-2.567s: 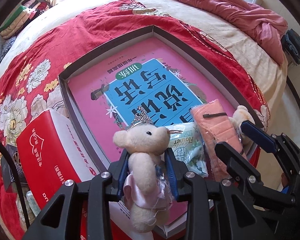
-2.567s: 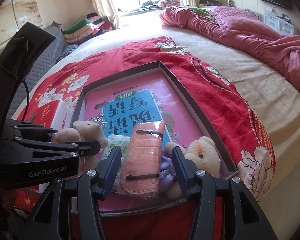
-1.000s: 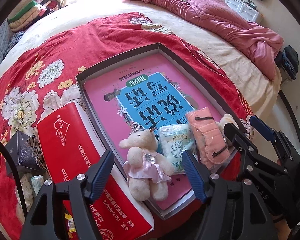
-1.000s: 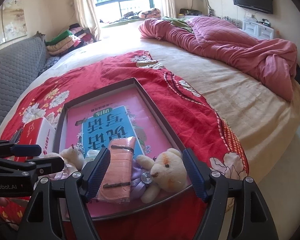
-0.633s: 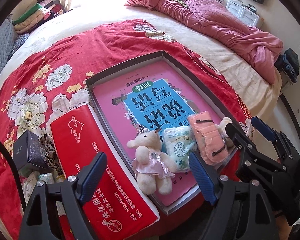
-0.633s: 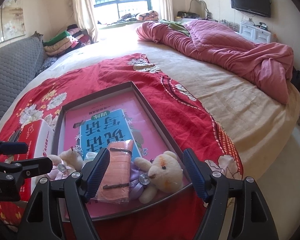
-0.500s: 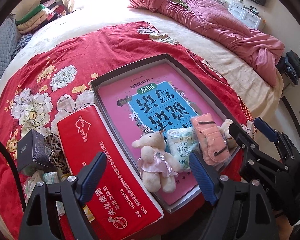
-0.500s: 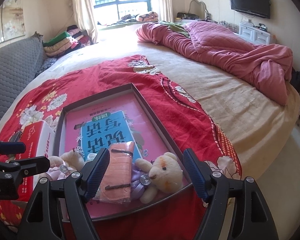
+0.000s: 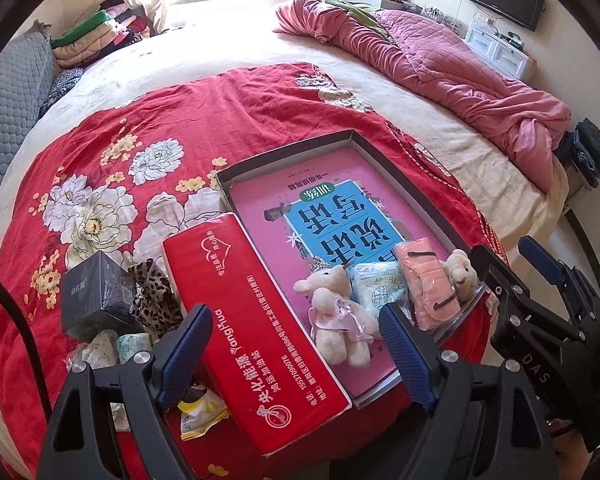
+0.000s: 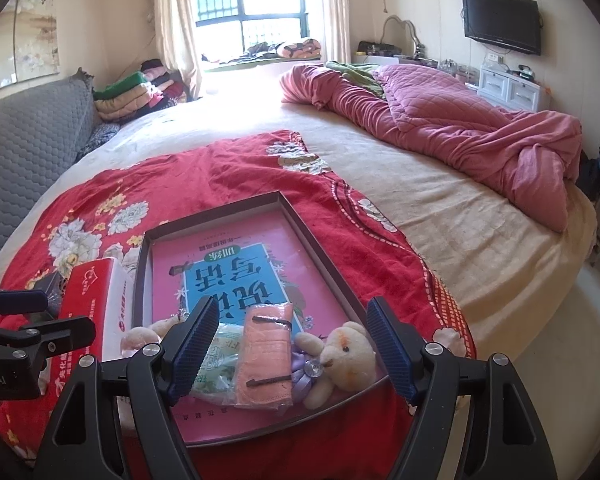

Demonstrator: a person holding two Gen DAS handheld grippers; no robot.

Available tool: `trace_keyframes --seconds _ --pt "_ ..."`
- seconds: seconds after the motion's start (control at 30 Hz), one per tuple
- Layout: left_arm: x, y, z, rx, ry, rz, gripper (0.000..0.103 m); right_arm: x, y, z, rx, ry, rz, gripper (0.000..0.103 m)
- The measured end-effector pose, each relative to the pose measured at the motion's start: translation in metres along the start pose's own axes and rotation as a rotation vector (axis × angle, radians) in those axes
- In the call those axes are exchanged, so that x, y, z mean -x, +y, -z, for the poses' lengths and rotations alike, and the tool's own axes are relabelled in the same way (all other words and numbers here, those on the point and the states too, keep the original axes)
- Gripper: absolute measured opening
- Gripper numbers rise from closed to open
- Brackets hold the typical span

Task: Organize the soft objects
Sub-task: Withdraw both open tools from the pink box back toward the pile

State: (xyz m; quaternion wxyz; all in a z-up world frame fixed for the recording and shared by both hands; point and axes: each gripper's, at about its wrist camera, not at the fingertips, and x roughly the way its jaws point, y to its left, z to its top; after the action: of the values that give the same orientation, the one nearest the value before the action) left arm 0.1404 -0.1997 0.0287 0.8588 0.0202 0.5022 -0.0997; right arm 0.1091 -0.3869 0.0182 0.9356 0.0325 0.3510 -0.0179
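Your left gripper (image 9: 296, 350) is spread wide with nothing between its blue-padded fingers (image 9: 184, 344), held above the near edge of the red floral bedspread (image 9: 140, 152). Your right gripper (image 10: 292, 344) is likewise released and empty, its fingers standing apart over the near end of the shallow dark-rimmed cardboard tray (image 10: 320, 240).

Four soft things lie in a row across the tray's near end, on the pink and blue printed sheet (image 9: 332, 216) that lines it. From your left: a cream plush bear in a pink satin dress (image 9: 336, 312), lying on its back; a pale green packet of tissues (image 9: 376, 288) just beside it; a folded salmon-pink cloth in clear wrap (image 9: 424, 280), touching the packet; and a cream plush bear with a lilac ribbon (image 10: 340, 354) against the tray's right rim.

Outside the tray, a long red tissue box (image 9: 252, 328) lies along its left wall. Further left sit a small black carton (image 9: 96, 292), a leopard-print fabric piece (image 9: 152, 292) touching it, and a few small wrapped packets (image 9: 116, 348) near the left gripper's finger.
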Motion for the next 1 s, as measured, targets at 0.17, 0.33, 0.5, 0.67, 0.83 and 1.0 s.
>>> trace_keyframes --seconds 0.17,0.33,0.5,0.67,0.83,1.0 --pt "0.012 0.011 0.003 0.021 -0.023 -0.003 0.085 0.012 0.012 -0.004 0.019 -0.019 -0.003 0.077" --pt "0.024 0.024 0.006 0.041 -0.05 -0.011 0.085 0.024 0.025 -0.008 0.038 -0.035 -0.012 0.077" --pt "0.037 0.038 0.009 0.062 -0.072 -0.017 0.085 0.036 0.039 -0.012 0.063 -0.055 -0.024 0.078" --pt "0.051 0.051 0.014 0.08 -0.097 -0.038 0.085 0.046 0.054 -0.015 0.088 -0.073 -0.038 0.078" --pt "0.066 0.063 0.019 0.091 -0.124 -0.062 0.085 0.057 0.071 -0.017 0.125 -0.091 -0.048 0.078" --pt "0.075 0.078 0.025 0.109 -0.138 -0.085 0.085 0.063 0.085 -0.018 0.147 -0.098 -0.069 0.078"
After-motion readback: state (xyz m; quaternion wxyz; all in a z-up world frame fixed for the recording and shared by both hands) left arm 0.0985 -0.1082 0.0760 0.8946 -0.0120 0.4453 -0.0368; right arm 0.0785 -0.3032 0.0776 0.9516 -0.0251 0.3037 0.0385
